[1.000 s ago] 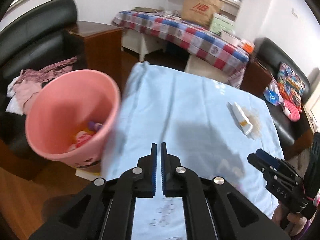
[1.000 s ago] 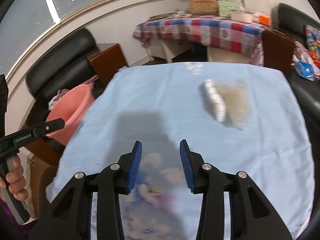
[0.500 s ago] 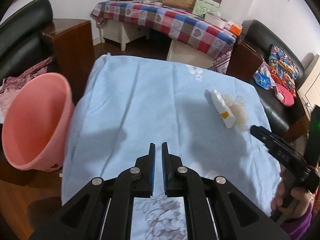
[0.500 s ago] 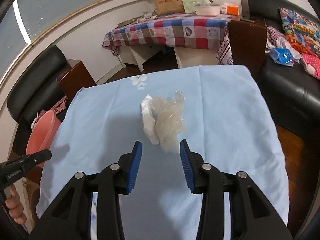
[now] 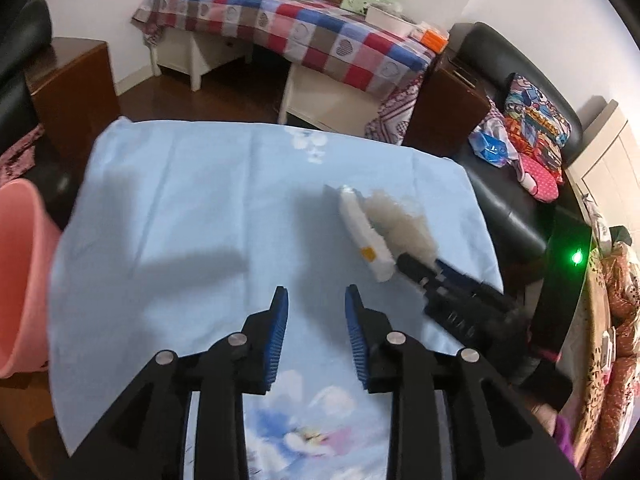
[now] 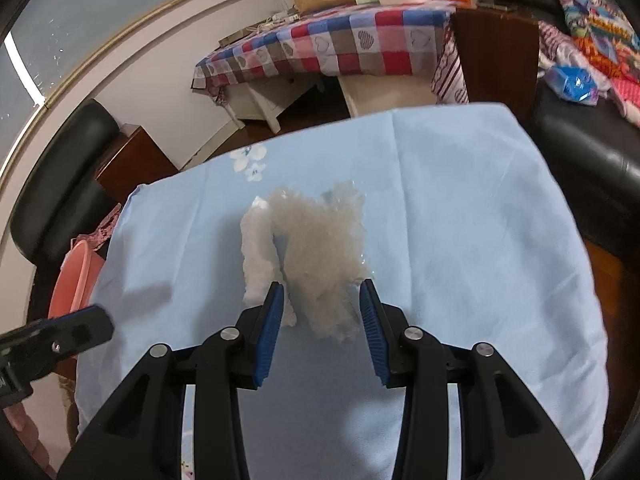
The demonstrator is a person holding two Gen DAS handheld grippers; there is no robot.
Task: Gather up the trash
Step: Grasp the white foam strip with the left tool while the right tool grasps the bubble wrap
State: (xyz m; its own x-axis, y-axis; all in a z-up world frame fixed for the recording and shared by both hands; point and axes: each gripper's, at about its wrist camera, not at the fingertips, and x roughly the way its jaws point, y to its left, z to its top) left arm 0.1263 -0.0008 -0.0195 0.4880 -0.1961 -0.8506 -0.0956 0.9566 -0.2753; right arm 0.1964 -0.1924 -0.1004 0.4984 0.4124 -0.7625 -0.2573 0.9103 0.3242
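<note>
A crumpled clear plastic wrapper (image 6: 320,248) and a white wrapper (image 6: 258,256) beside it lie on the light blue tablecloth (image 6: 460,208). My right gripper (image 6: 322,312) is open, its jaws on either side of the near end of the clear wrapper. In the left wrist view the white wrapper (image 5: 362,232) and clear wrapper (image 5: 404,224) lie to the right, with the right gripper's tip (image 5: 416,268) against them. My left gripper (image 5: 314,320) is open and empty over the cloth. The pink bin (image 5: 20,280) stands off the table's left edge.
A checked-cloth table (image 5: 304,24) with a paper bag and boxes stands behind. A black sofa (image 5: 516,128) with coloured items lies to the right. A brown cabinet (image 5: 76,88) and a black chair (image 6: 60,176) stand at the left.
My right gripper has moved forward until its jaws flank the clear wrapper. My left gripper has opened and swung right, away from the pink bin.
</note>
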